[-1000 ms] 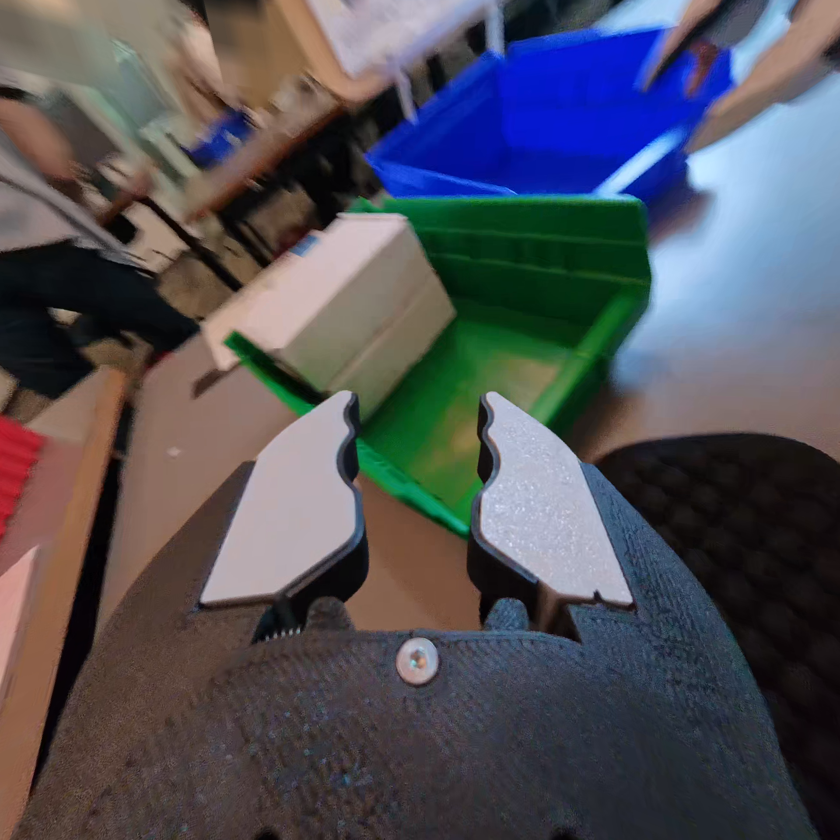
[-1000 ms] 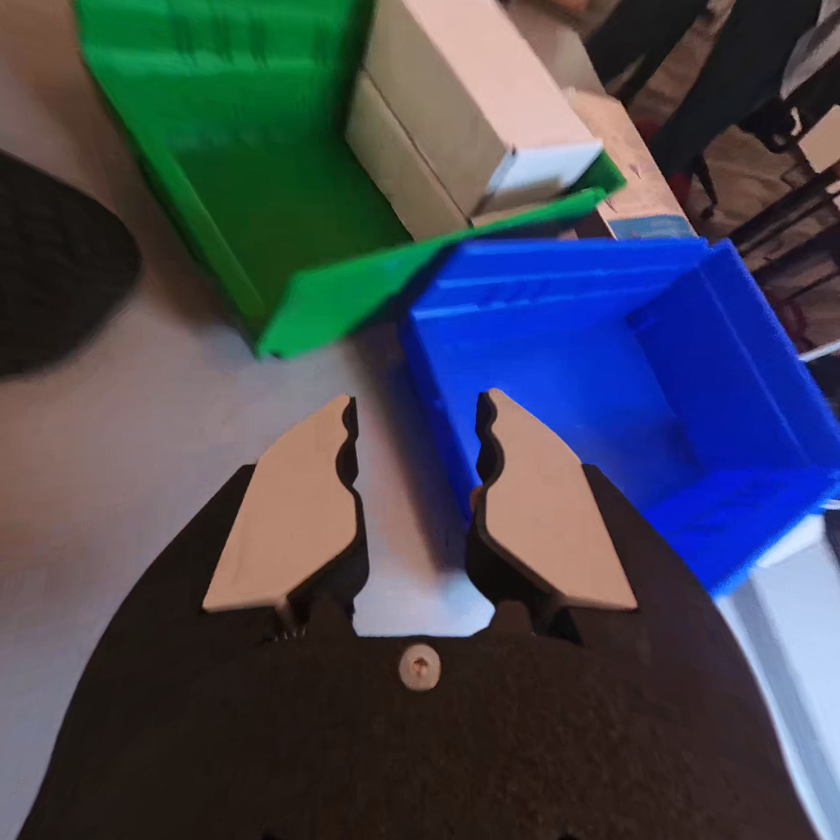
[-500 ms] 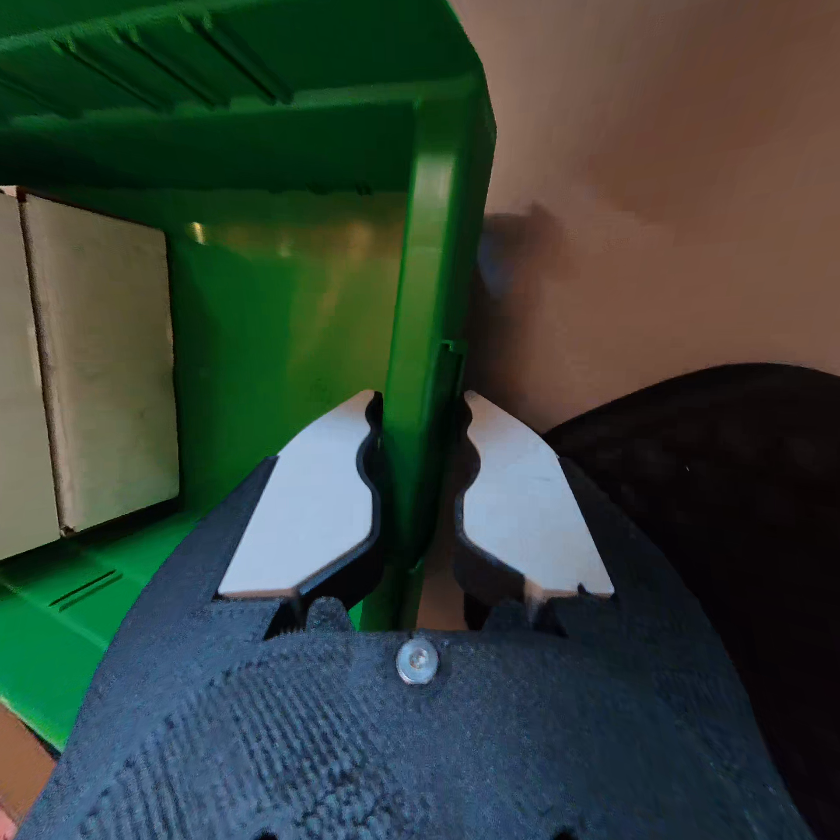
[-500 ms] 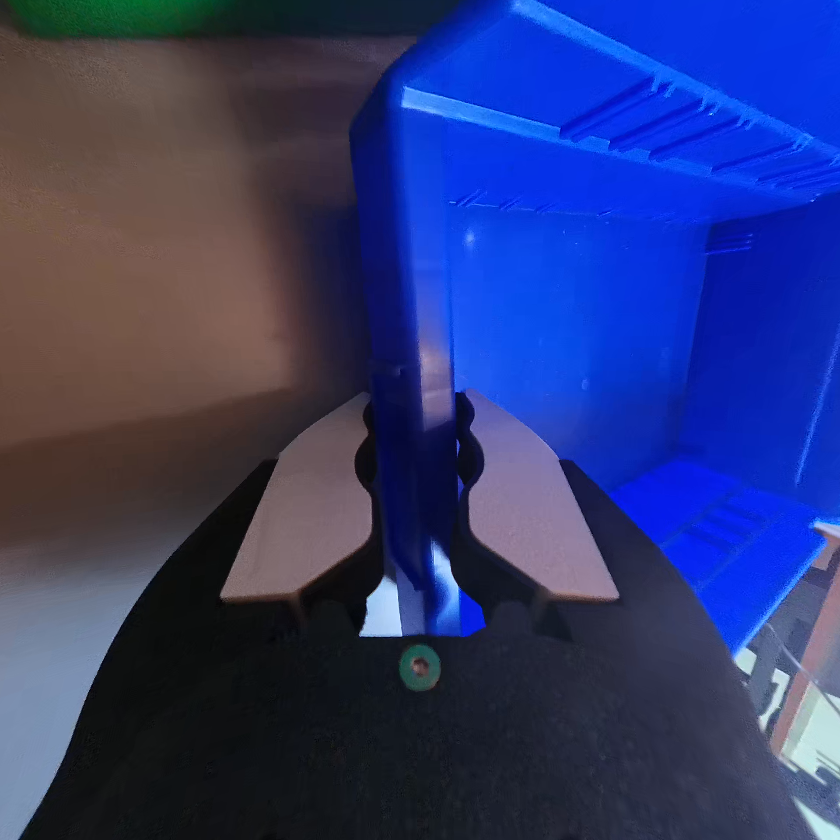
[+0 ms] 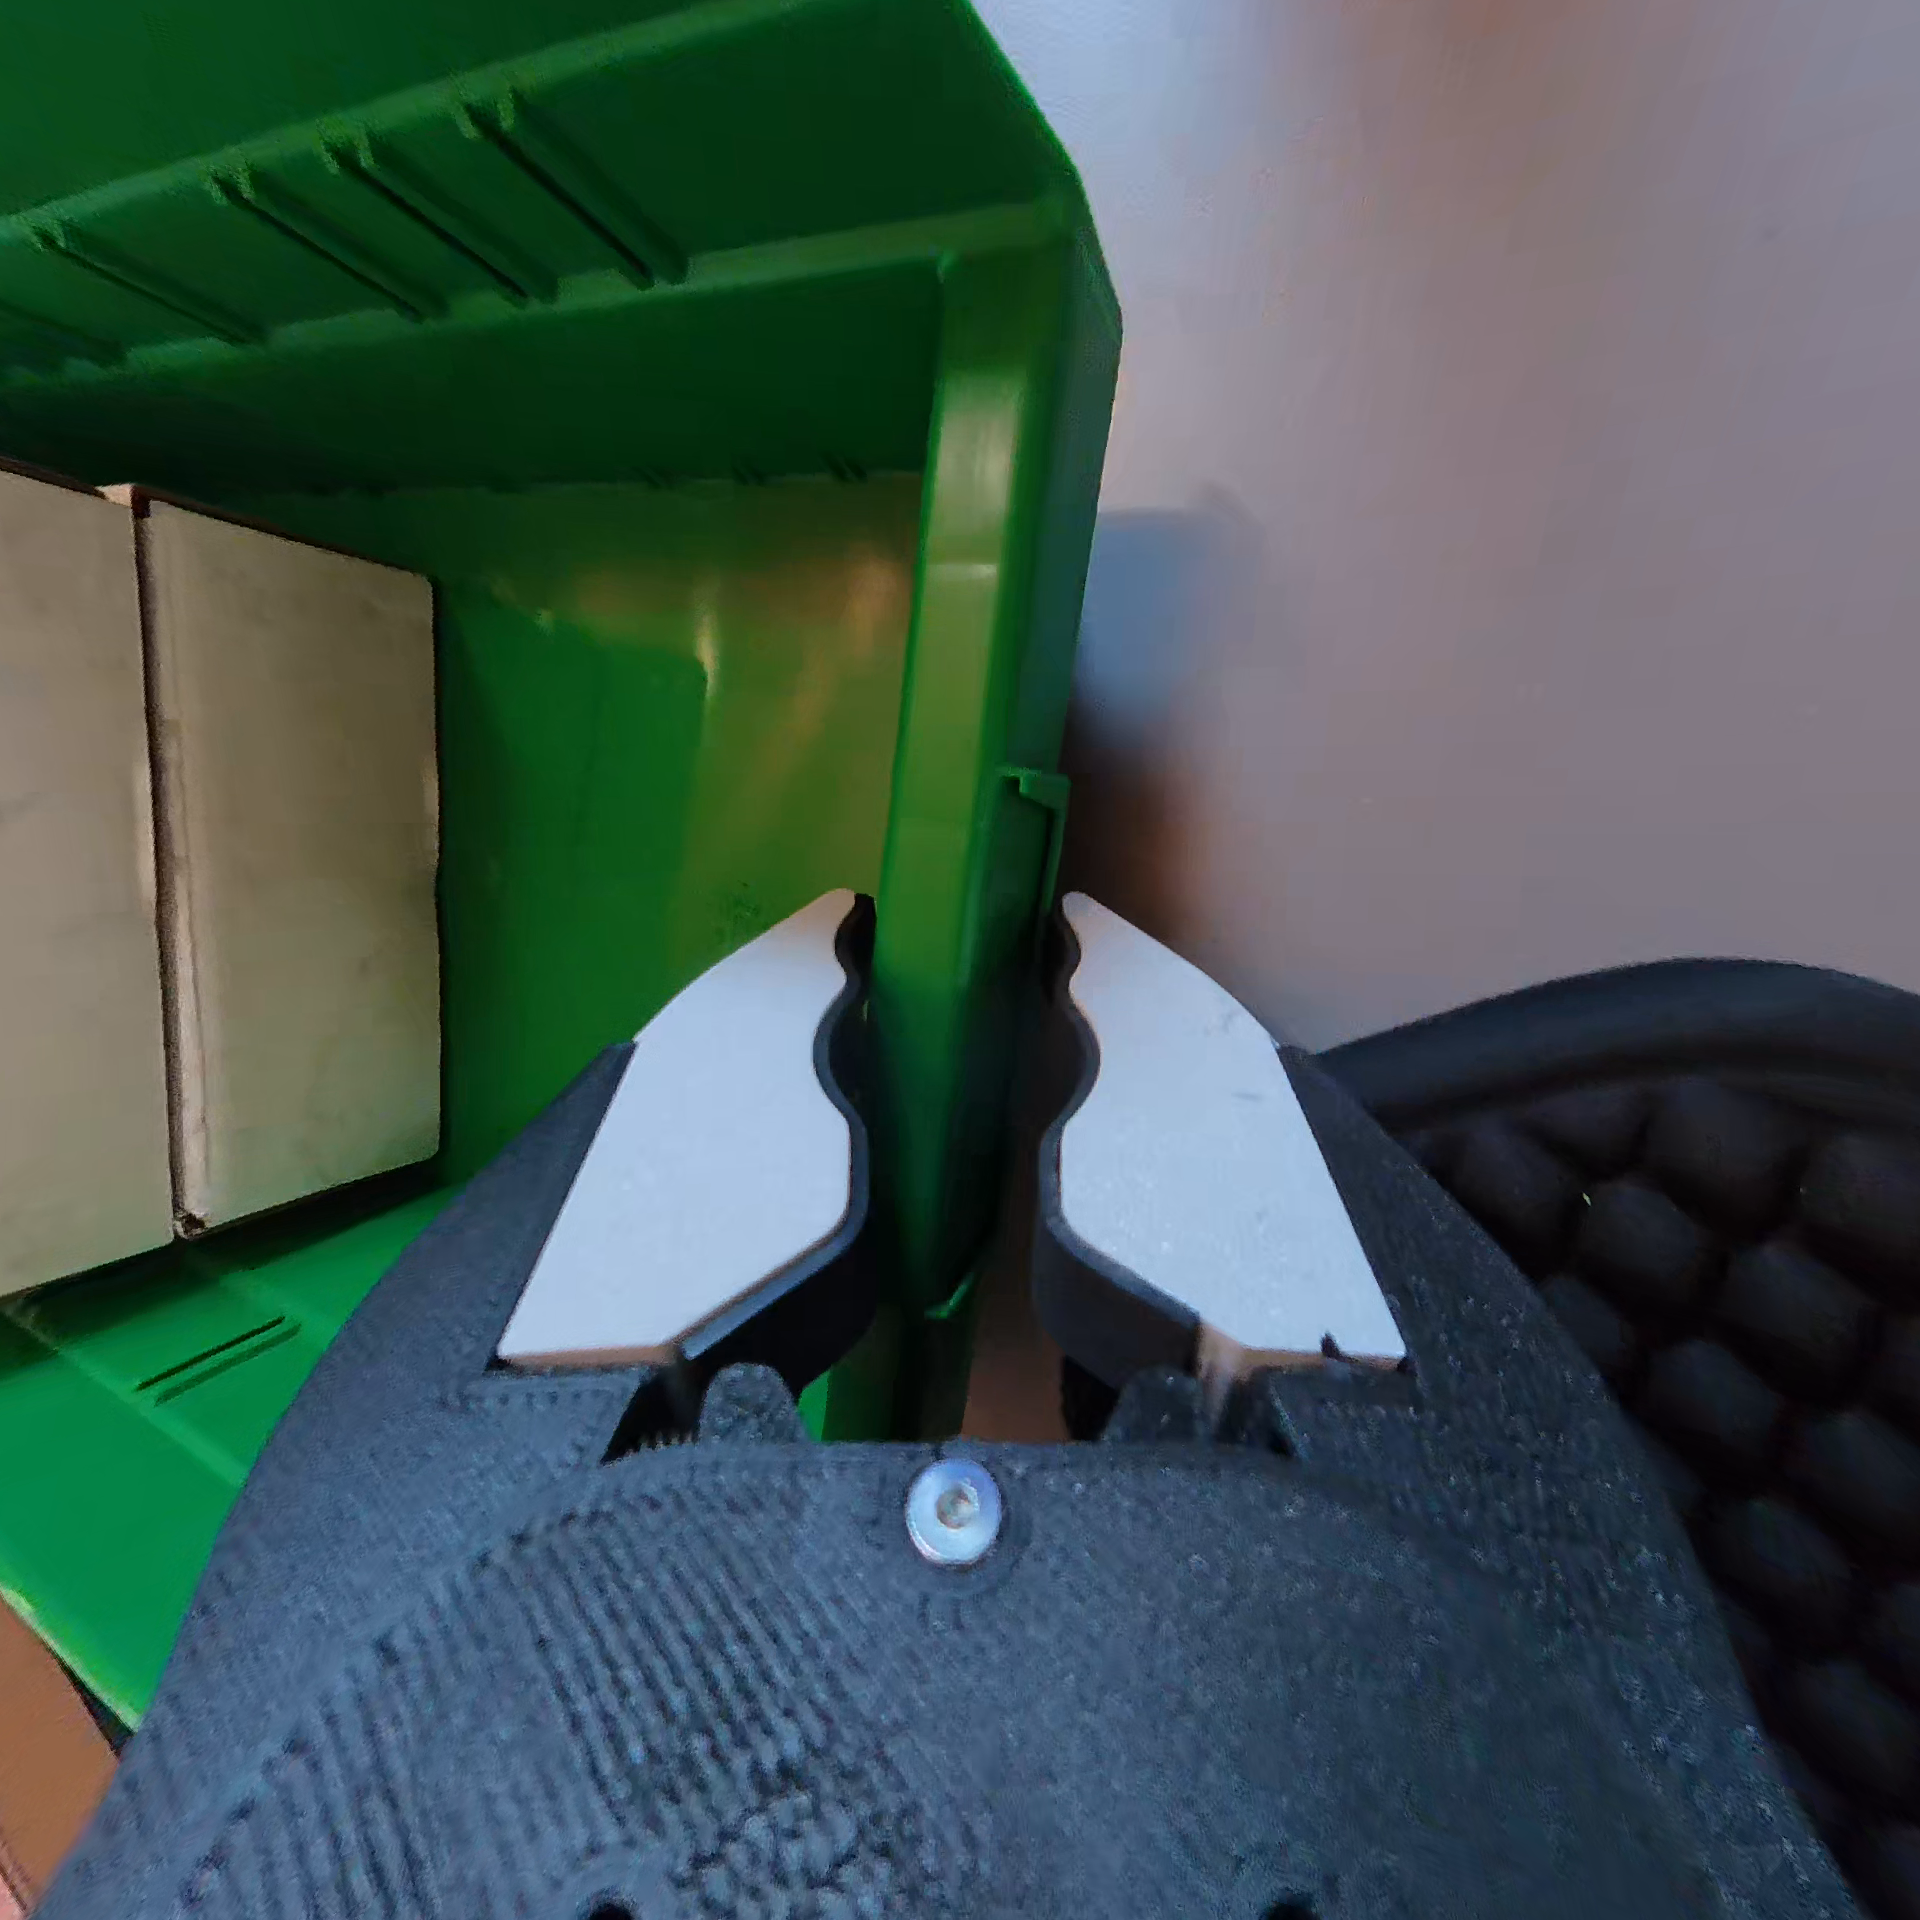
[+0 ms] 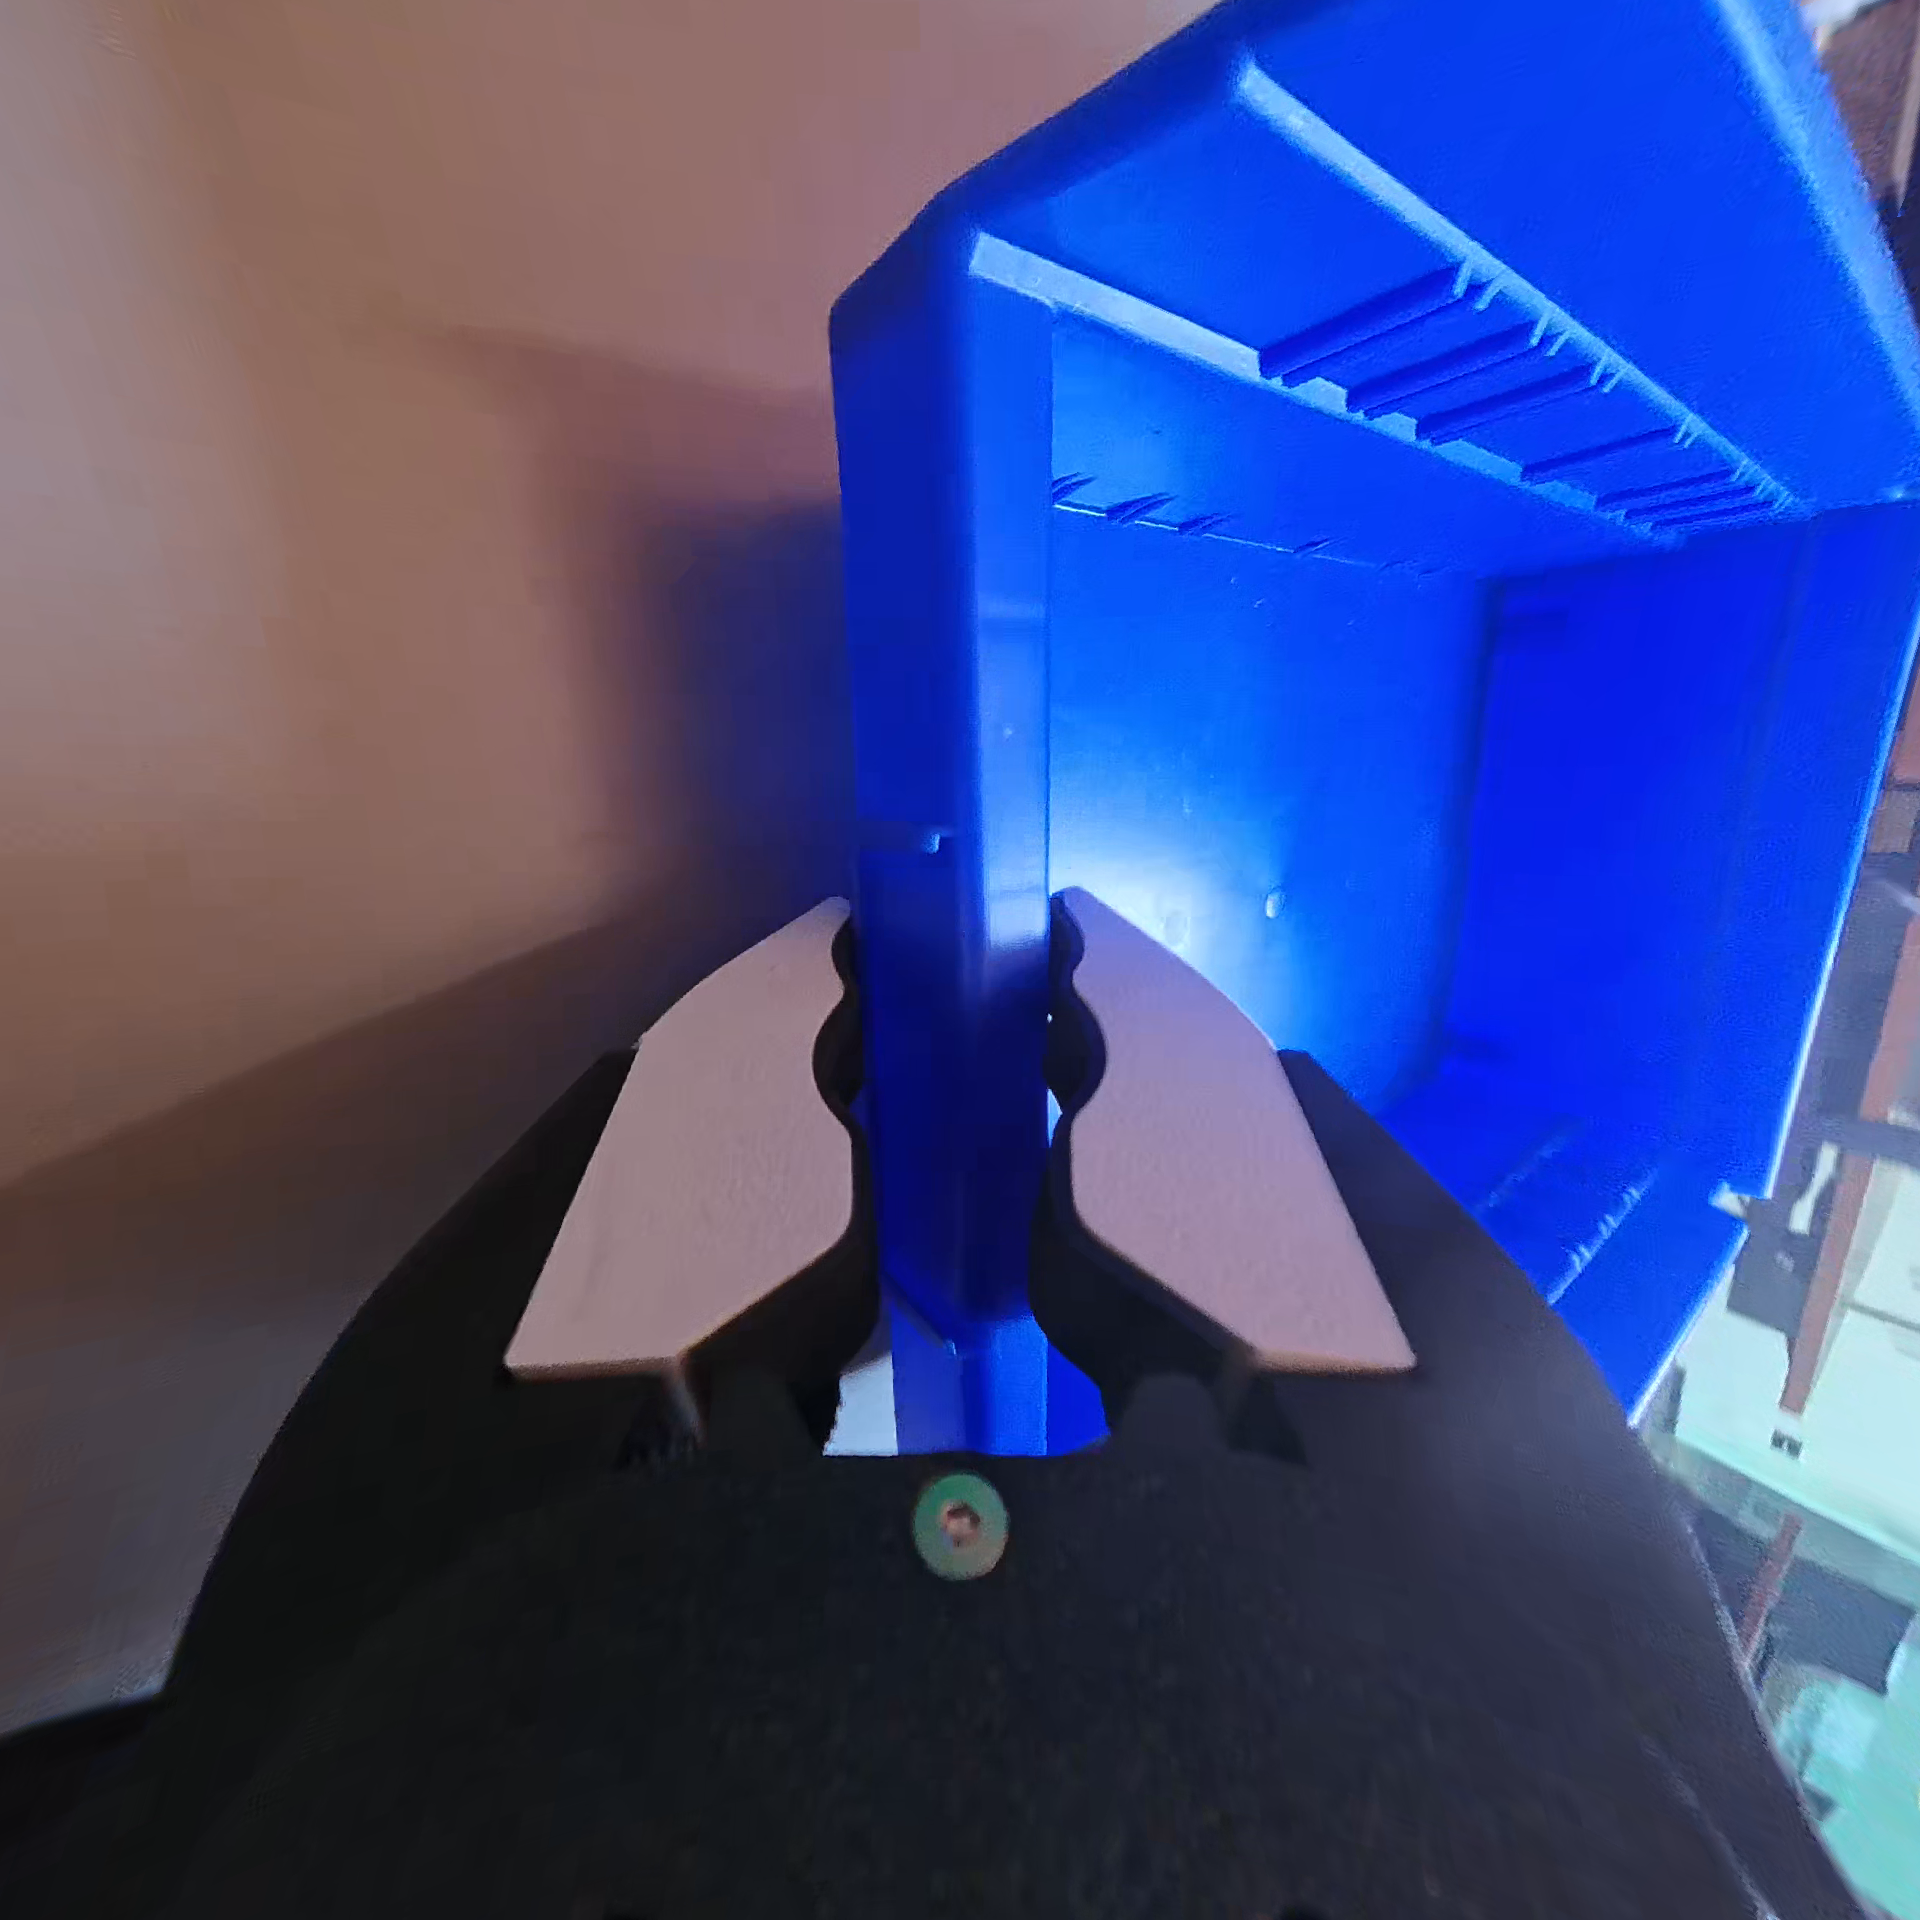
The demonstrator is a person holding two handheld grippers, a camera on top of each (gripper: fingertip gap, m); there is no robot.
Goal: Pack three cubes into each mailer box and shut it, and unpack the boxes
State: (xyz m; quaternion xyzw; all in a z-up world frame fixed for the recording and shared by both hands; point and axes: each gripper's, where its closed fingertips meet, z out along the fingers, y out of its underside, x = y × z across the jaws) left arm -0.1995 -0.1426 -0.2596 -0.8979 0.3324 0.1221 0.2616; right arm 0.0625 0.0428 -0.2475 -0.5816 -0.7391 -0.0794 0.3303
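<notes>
My left gripper [image 5: 958, 914] straddles the right wall of a green plastic bin [image 5: 987, 571], one finger inside and one outside, shut on that wall. Two closed pale mailer boxes [image 5: 291, 862] stand side by side in the bin's left part. My right gripper [image 6: 951, 914] is shut on the left wall of a blue plastic bin [image 6: 935, 623]. The part of the blue bin's inside that shows holds nothing. No cubes are in view.
A black textured mat [image 5: 1714, 1195] lies on the tan table [image 5: 1507, 520] just right of the green bin. Bare table [image 6: 364, 623] lies left of the blue bin. The table's edge and room clutter [image 6: 1849, 1351] show beyond the blue bin at right.
A second ago both grippers were open above the bins. They came down onto the bin walls and closed on them. Since half a second ago the views have shifted only slightly.
</notes>
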